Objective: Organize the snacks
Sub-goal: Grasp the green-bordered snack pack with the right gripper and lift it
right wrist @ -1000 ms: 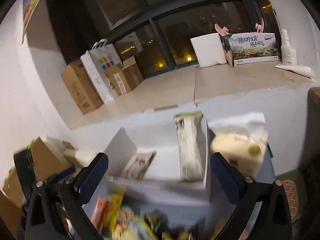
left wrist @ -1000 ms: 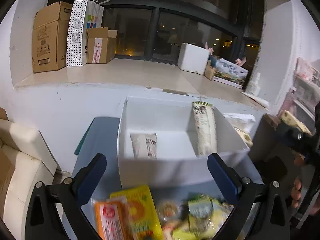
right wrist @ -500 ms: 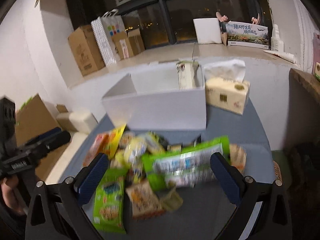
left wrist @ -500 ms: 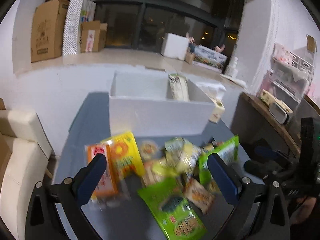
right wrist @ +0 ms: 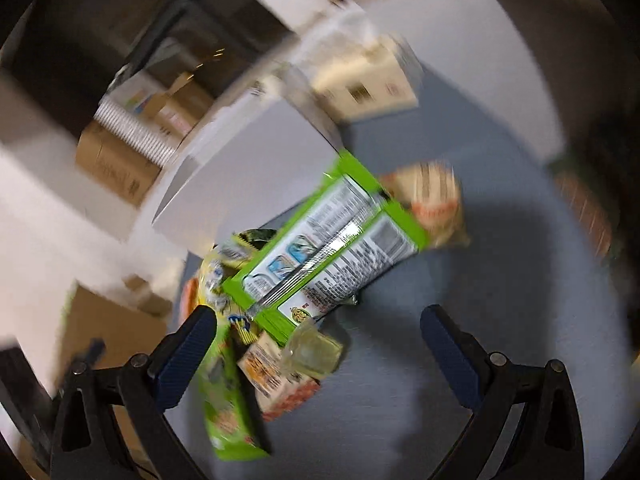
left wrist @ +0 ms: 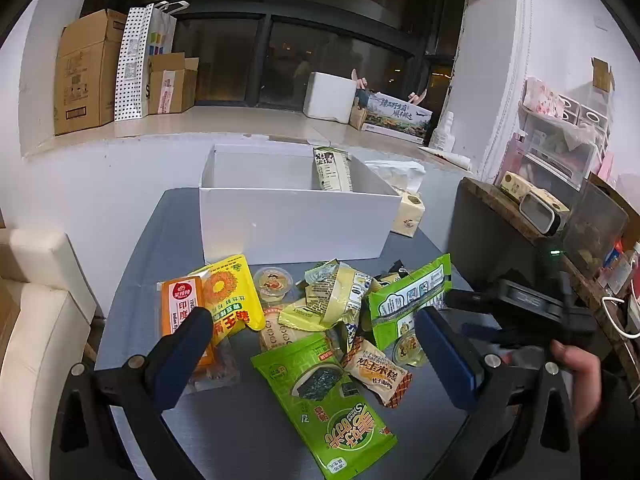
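Blue-padded left gripper [left wrist: 312, 344], right gripper [right wrist: 318, 346] spread above snacks [left wrist: 316, 320].

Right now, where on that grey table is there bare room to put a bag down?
Bare grey table shows between the orange packet and the green seaweed bag, and along the left edge beside the white box. The middle, before the box, is crowded with snacks.

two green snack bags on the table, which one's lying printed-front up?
The green seaweed bag nearest the left gripper: its picture and logo face up. The other green bag, farther right, shows its back panel of text and diagrams.
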Demonstrator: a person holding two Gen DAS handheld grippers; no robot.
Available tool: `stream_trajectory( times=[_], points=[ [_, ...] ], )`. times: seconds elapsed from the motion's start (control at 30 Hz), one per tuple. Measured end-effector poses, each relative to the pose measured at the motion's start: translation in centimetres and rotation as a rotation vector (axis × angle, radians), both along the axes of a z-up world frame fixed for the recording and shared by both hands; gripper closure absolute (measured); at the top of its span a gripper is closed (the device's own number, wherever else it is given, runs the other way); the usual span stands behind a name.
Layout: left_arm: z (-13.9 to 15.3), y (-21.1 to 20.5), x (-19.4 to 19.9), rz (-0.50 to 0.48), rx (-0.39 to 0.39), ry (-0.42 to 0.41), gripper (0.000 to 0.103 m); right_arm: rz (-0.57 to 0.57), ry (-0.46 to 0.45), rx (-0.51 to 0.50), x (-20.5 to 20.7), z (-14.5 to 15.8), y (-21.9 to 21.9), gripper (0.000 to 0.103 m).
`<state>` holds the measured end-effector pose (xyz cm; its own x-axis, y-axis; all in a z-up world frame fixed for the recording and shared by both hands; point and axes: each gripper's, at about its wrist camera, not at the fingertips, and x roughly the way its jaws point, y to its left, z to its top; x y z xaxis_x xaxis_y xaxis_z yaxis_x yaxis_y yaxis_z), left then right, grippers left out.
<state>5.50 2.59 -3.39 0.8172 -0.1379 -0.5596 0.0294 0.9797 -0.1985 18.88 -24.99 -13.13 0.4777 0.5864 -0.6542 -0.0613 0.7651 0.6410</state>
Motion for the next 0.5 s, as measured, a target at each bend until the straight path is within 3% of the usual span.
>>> stream_trajectory(
  times=[0.1, 0.2, 0.3, 0.37, 0.4, 0.5],
  points=[
    [-0.1, -0.1, 0.0, -0.011, -0.008, 0.0, 0.0, -0.066, 0.031, 0.097, 1.6, -1.3, 0.6, 0.0],
    [-0.5, -0.2, 0.3, -0.013, -0.002, 0.01, 0.0, -0.141, 0.1, 0.122, 3.0, -2.3, 1.3, 0.0],
    [-1.0, -0.2, 0.6, -0.018, -0.007, 0.022, 0.0, -0.161, 0.102, 0.173, 3.9, -2.0, 2.0, 0.0],
    [-1.3, -0.2, 0.8, -0.019, -0.012, 0.03, 0.0, -0.165, 0.085, 0.183, 4.1, -1.7, 2.3, 0.008],
    [-1.3, -0.3, 0.8, -0.021, -0.012, 0.031, 0.0, -0.167, 0.089, 0.144, 4.2, -1.5, 2.5, 0.031],
    [-1.6, -0.3, 0.8, -0.022, -0.011, 0.034, 0.0, -0.147, 0.073, 0.108, 4.1, -1.3, 2.8, 0.034]
  ],
)
